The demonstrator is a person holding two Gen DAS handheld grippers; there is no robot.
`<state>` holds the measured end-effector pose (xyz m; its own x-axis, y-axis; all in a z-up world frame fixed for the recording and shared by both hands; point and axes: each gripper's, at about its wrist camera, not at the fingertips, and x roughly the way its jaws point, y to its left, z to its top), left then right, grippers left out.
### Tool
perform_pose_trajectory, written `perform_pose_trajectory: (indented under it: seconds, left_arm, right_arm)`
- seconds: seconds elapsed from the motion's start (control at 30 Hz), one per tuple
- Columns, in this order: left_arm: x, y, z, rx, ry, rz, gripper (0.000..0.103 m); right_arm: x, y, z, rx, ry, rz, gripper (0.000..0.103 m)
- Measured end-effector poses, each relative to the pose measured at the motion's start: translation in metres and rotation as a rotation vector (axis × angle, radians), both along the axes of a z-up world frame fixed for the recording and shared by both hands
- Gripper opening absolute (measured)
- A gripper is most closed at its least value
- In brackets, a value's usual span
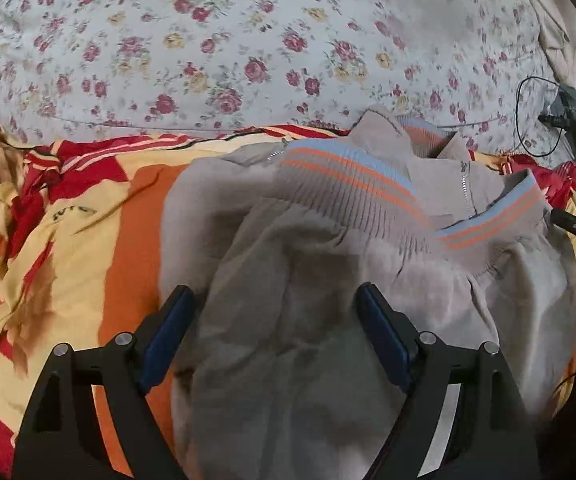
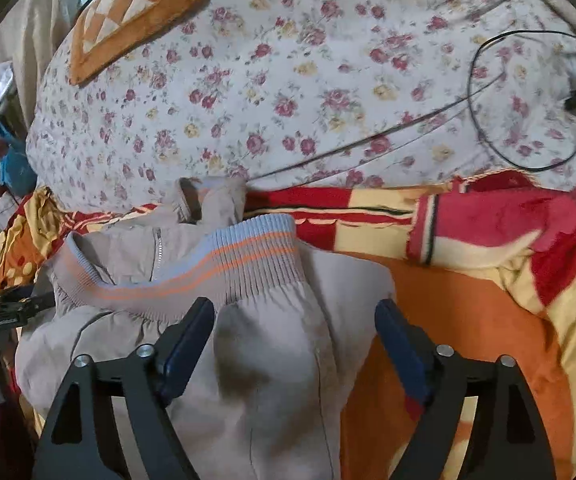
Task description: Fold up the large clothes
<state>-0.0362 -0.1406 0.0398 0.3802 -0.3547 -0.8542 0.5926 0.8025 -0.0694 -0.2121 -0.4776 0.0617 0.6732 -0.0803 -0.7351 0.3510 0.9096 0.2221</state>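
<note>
Left gripper [image 1: 274, 308]: jaws wide, nothing pinched, poised over beige jacket [image 1: 308, 320]. Jacket bunched on orange-red blanket [image 1: 128, 248], striped ribbed hem [image 1: 352, 188] doubled up over the body: partly folded, judging by that, but lumpy, not yet squared. Right gripper [image 2: 296, 328]: jaws wide too, empty, above the jacket's right edge.

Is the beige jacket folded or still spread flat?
Folded, roughly: the beige jacket is bunched into a compact pile, its striped ribbed hem doubled over on top near the zipper.
</note>
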Motion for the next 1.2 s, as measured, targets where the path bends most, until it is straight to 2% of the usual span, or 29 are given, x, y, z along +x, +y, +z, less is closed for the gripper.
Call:
perform_pose_trajectory:
  seconds: [0.03,0.07,0.1,0.13,0.17,0.2,0.23,0.27,0.37,0.6,0.7,0.77,0.83,0.87,0.9,0.93,0.97,1.03,1.1,1.2]
  left_arm:
    - [0.001,-0.001,-0.001,-0.004,0.008,-0.004,0.055]
    - [0.002,-0.004,-0.001,-0.012,0.026,-0.016,0.038]
    - [0.002,-0.005,-0.001,0.001,0.022,-0.01,0.027]
    - [0.001,-0.006,0.001,0.02,-0.004,0.003,0.021]
    - [-0.001,-0.005,0.003,0.024,-0.022,0.004,0.019]
    - [-0.003,-0.003,0.007,0.017,-0.04,0.012,0.013]
    - [-0.004,-0.002,0.011,0.004,-0.052,0.016,0.006]
    - [-0.005,0.002,0.02,-0.03,-0.066,0.021,0.003]
    - [0.001,0.008,0.045,-0.116,-0.08,0.049,0.003]
    - [0.028,-0.015,0.067,-0.136,-0.141,0.087,0.002]
    - [0.045,-0.03,0.063,-0.117,-0.178,0.105,0.001]
    - [0.061,-0.043,0.047,-0.043,-0.207,0.136,0.001]
    - [0.079,-0.049,0.025,0.01,-0.137,0.166,0.001]
    - [0.086,-0.048,0.013,0.027,-0.093,0.192,0.005]
    - [0.089,-0.045,0.007,0.027,-0.076,0.203,0.01]
    - [0.088,-0.039,0.005,0.017,-0.064,0.197,0.019]
    - [0.086,-0.033,0.006,0.005,-0.062,0.191,0.025]
    - [0.08,-0.018,0.013,-0.003,-0.049,0.186,0.046]
    - [0.071,-0.005,0.023,-0.006,-0.059,0.176,0.052]
    - [0.042,0.015,0.043,-0.013,-0.11,0.134,0.069]
  right_arm:
    - [0.007,-0.001,-0.006,0.016,0.022,0.01,0.084]
    - [0.013,0.0,-0.009,0.028,0.032,0.021,0.084]
    - [0.021,0.0,-0.014,0.041,0.045,0.039,0.083]
    - [0.025,0.0,-0.019,0.047,0.059,0.052,0.076]
    - [0.027,0.001,-0.021,0.048,0.068,0.049,0.067]
    - [0.026,0.001,-0.02,0.053,0.065,0.046,0.04]
    - [0.022,0.001,-0.016,0.054,0.052,0.035,0.022]
    - [0.019,0.001,-0.012,0.05,0.04,0.032,0.018]
    - [0.008,-0.001,0.006,0.046,-0.017,0.032,0.012]
    - [0.009,-0.009,0.034,0.068,-0.096,0.011,0.012]
    - [0.017,-0.015,0.036,0.026,-0.097,-0.034,0.012]
    - [0.029,-0.025,0.026,0.023,-0.077,-0.079,0.012]
    - [0.041,-0.033,0.009,0.018,-0.051,-0.112,0.012]
    - [0.049,-0.037,-0.003,0.043,-0.017,-0.114,0.013]
    - [0.054,-0.039,-0.014,0.063,0.025,-0.111,0.021]
    - [0.056,-0.04,-0.021,0.076,0.058,-0.111,0.033]
    - [0.054,-0.04,-0.023,0.077,0.075,-0.119,0.037]
    - [0.043,-0.039,-0.015,0.066,0.064,-0.123,0.047]
    - [0.026,-0.034,0.001,0.034,0.056,-0.124,0.05]
    - [0.001,-0.013,0.026,-0.013,0.058,-0.055,0.053]
